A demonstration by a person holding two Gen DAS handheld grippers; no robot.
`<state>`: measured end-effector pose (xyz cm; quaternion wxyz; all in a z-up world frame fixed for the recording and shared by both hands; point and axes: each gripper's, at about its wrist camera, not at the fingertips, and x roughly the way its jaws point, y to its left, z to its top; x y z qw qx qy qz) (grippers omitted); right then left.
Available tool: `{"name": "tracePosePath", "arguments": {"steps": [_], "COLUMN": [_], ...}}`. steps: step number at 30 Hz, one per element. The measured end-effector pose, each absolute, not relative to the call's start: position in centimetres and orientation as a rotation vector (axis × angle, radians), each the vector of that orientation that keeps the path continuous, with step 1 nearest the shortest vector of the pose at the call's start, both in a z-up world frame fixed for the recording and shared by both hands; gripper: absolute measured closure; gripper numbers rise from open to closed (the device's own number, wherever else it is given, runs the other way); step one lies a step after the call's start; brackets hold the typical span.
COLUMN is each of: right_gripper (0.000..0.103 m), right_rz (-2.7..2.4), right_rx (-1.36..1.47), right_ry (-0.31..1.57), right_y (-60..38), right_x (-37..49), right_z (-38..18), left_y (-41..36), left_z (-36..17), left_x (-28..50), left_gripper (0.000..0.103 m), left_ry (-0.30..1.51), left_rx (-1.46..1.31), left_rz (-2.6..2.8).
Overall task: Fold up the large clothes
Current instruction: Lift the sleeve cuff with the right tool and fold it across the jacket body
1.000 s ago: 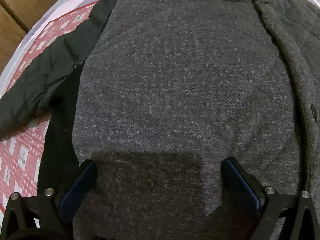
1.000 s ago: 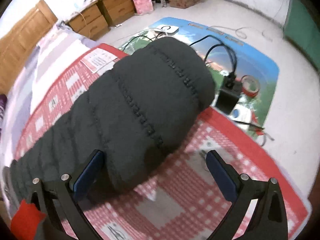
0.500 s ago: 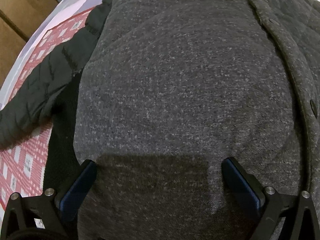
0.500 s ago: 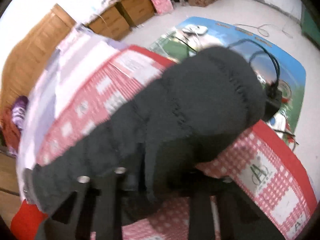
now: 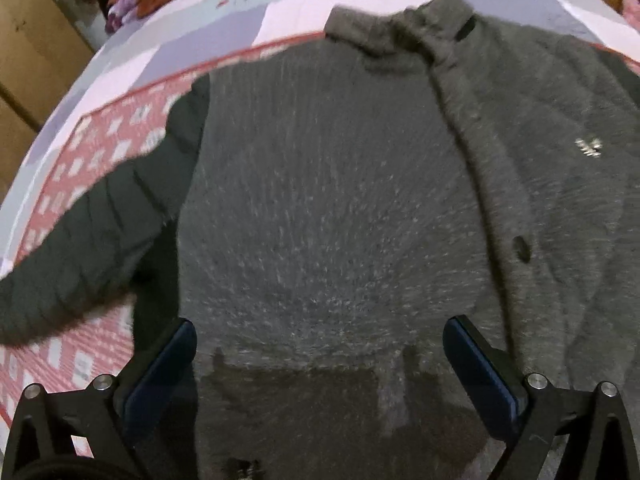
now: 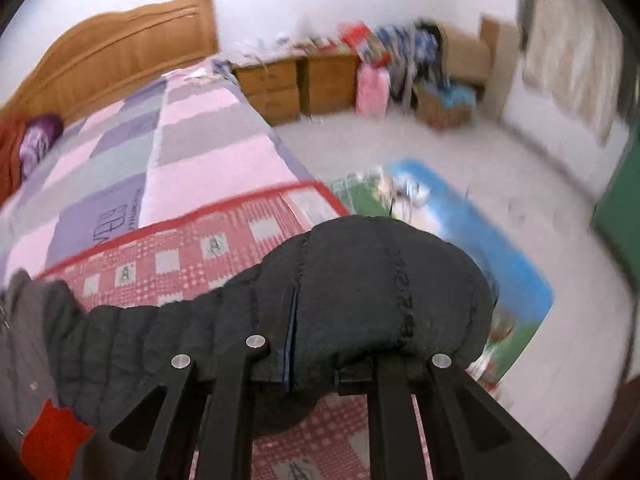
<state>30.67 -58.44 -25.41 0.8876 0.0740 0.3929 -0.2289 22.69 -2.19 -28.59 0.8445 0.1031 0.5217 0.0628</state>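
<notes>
Flanking bed (image 6: 192, 128): nightstands (image 6: 296, 84), floor mat (image 6: 492, 248).

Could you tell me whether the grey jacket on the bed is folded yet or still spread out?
Spread out: the grey jacket lies flat, front up, collar at the far end.

Right gripper (image 6: 310, 364): jaws clamped on black quilted sleeve (image 6: 360, 288). Beneath: red checked mat (image 6: 192, 248) over patchwork bedspread (image 6: 192, 128)
</notes>
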Motion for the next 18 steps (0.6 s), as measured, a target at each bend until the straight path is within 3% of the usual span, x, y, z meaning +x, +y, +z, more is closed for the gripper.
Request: {"name": "tracePosePath", "arguments": {"steps": [9,14,18], "right_gripper": [0.089,0.089,0.089], "right_rz": [-0.323,-0.178,-0.094], "right_rx": [-0.247,-0.393,-0.619], "right_ry": [0.693,0.705,0.727], "right_y": [-40.1,-26.0,-13.7], "right_x": [34.2,35.6,36.2], "right_z": [-20.4,-23.0,-29.3], "left_y": [2.1,5.8,7.9], "left_z": [-25.1,-24.1,-23.7], "left_x": [20.1,17.6,15.6], "left_gripper": [0.000,0.000,0.000], "left_ry": [1.078,1.079,1.080], "left_rx": [0.150,0.118,0.122], "left_rz": [0.136,0.143,0.131]}}
